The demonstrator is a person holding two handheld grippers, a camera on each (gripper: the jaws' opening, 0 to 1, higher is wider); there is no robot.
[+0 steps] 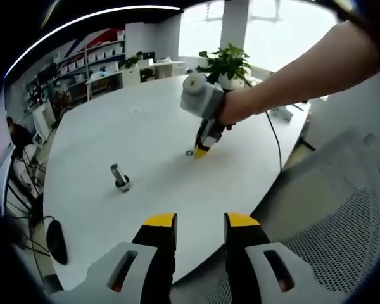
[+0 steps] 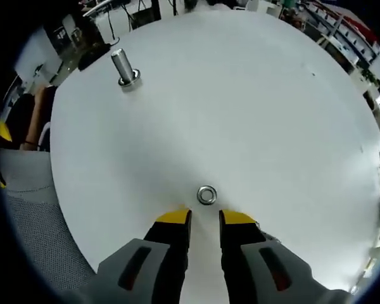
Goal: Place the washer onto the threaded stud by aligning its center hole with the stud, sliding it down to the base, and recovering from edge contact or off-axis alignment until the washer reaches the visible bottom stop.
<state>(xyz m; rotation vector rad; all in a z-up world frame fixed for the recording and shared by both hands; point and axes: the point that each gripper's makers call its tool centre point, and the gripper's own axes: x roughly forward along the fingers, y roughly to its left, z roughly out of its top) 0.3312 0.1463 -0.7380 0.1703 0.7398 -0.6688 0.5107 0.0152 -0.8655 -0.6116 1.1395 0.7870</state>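
1. No brand, label or readable writing can be made out; the shelving [image 1: 92, 60] at the far left of the left gripper view carries boxes too blurred to read.
2. At the left of the left gripper view, the threaded stud [image 1: 119, 176] stands upright on the white desk [image 1: 145, 120], a short grey metal post on a wider round base. In the right gripper view the same stud [image 2: 123, 68] appears at upper left, its flat top bright, its collar resting on the desk.
3. The washer [image 2: 206, 195] is a small, shiny silver ring with a clear centre hole, lying flat on the desk, well apart from the stud. In the left gripper view it shows as a tiny ring [image 1: 189, 152] just beside the other gripper's tips.
4. The left gripper [image 1: 201, 220] sits near the desk's edge, its yellow-tipped jaws parted and holding nothing.
5. The right gripper [image 2: 204, 217] points down at the desk with its yellow tips just short of the washer, jaws parted by a narrow gap, nothing between them; whether a tip touches the ring is hard to tell. From the left gripper view, this gripper [image 1: 201, 151] is held by a person's hand [image 1: 235, 107].
6. Further right, a potted plant [image 1: 227, 64] stands at the desk's far side, and a mesh chair [image 1: 332, 228] sits at the lower right.
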